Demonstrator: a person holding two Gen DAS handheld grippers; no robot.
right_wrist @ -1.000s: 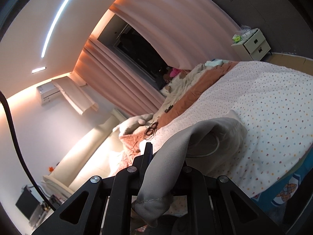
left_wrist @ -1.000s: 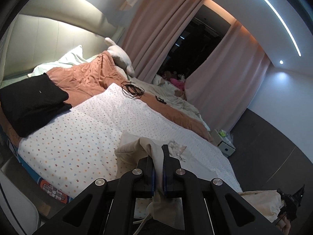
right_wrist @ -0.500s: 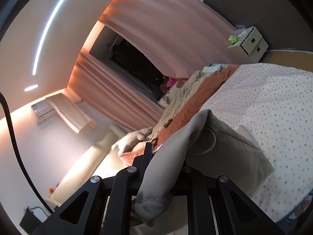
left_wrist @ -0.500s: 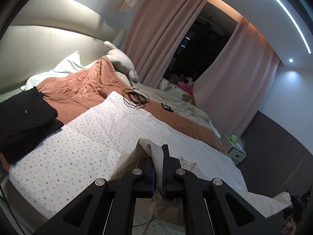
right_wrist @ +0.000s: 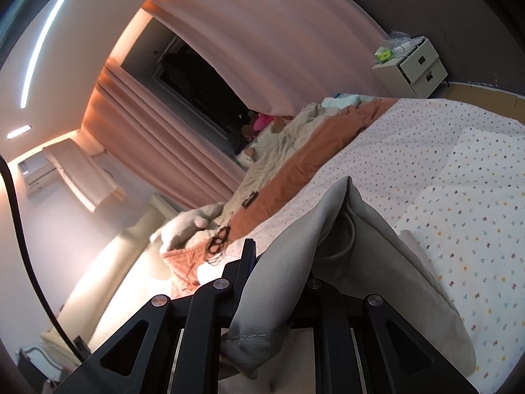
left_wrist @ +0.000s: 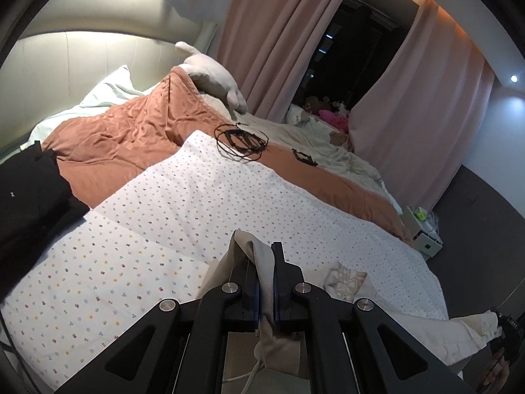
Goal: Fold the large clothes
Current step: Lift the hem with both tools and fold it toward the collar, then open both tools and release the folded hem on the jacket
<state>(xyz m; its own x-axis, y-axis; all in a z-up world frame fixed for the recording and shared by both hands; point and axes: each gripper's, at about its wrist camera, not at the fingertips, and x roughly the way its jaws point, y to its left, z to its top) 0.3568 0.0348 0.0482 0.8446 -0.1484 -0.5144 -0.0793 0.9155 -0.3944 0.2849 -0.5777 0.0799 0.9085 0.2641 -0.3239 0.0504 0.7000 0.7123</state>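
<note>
Both tongs, left (left_wrist: 266, 282) and right (right_wrist: 279, 282), pinch the beige cloth (right_wrist: 377, 262) at bottom middle to spread it over the bed (left_wrist: 197, 203).

We count two grippers, the left gripper (left_wrist: 266, 256) and the right gripper (right_wrist: 279, 252), one beige garment (right_wrist: 357, 262), one dotted sheet (left_wrist: 197, 203), one orange quilt (left_wrist: 131, 138), one black clothes pile (left_wrist: 29, 197), one cable coil (left_wrist: 241, 141), one white plush toy (left_wrist: 213, 75), one nightstand (right_wrist: 413, 65) and two curtains (left_wrist: 282, 32).
</note>
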